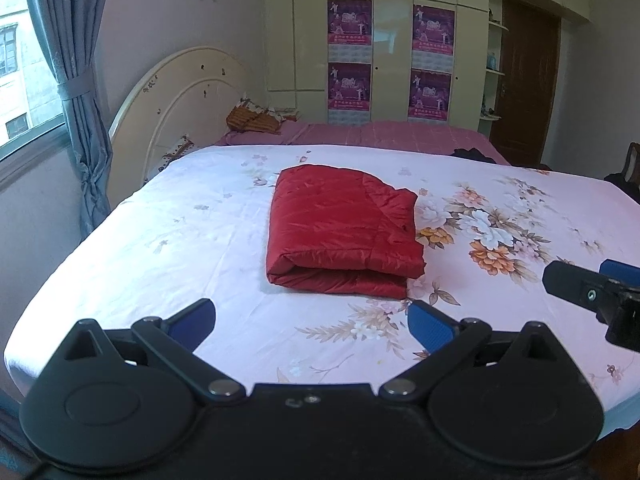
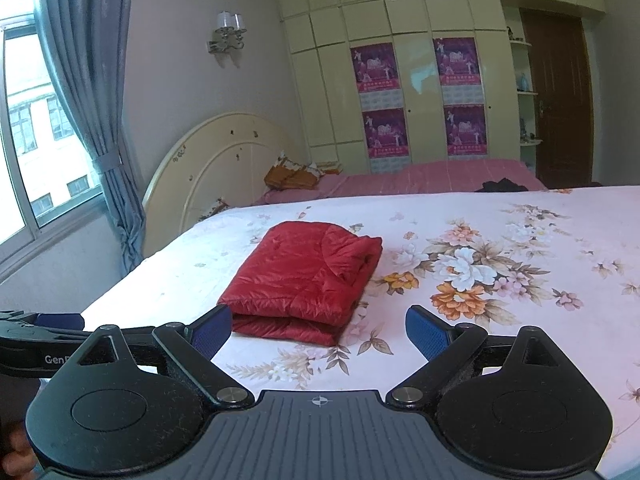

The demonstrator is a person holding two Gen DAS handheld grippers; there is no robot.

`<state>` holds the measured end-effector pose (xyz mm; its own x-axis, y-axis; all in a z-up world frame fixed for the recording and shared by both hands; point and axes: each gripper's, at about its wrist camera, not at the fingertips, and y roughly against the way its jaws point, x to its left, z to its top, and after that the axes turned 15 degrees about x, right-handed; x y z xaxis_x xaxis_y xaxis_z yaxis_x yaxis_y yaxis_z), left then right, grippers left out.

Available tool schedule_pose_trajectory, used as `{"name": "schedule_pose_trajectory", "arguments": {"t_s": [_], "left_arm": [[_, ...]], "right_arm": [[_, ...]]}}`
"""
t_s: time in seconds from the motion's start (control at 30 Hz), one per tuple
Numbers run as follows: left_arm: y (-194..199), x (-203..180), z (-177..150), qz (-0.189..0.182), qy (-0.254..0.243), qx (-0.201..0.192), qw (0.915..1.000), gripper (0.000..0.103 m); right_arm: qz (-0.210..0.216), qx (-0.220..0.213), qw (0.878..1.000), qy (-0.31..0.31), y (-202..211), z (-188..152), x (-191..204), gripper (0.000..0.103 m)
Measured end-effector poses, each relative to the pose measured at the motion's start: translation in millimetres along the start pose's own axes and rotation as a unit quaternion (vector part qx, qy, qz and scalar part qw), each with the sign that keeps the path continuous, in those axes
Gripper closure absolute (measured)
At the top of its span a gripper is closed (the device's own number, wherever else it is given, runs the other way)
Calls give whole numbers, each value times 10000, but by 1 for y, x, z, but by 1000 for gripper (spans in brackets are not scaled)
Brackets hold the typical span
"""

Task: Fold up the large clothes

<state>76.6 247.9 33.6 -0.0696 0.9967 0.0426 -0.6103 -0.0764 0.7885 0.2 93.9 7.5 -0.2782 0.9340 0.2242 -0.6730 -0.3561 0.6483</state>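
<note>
Jacket (image 1: 344, 232) sits folded on the flowery bed (image 1: 160, 240). Left gripper (image 1: 312, 320) and right gripper (image 2: 319, 330) hover near it, jaws wide, holding nothing.

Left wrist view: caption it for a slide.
Folded red quilted jacket on floral bedsheet, open left gripper hovering before it.
</note>
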Motion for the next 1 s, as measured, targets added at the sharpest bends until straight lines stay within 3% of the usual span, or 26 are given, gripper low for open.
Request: {"name": "schedule_pose_trajectory", "arguments": {"t_s": [1.0], "left_arm": [[-7, -2, 6, 14, -46, 57, 10000, 0]], "right_arm": [[36, 97, 9999, -67, -9, 6, -8, 10]]}}
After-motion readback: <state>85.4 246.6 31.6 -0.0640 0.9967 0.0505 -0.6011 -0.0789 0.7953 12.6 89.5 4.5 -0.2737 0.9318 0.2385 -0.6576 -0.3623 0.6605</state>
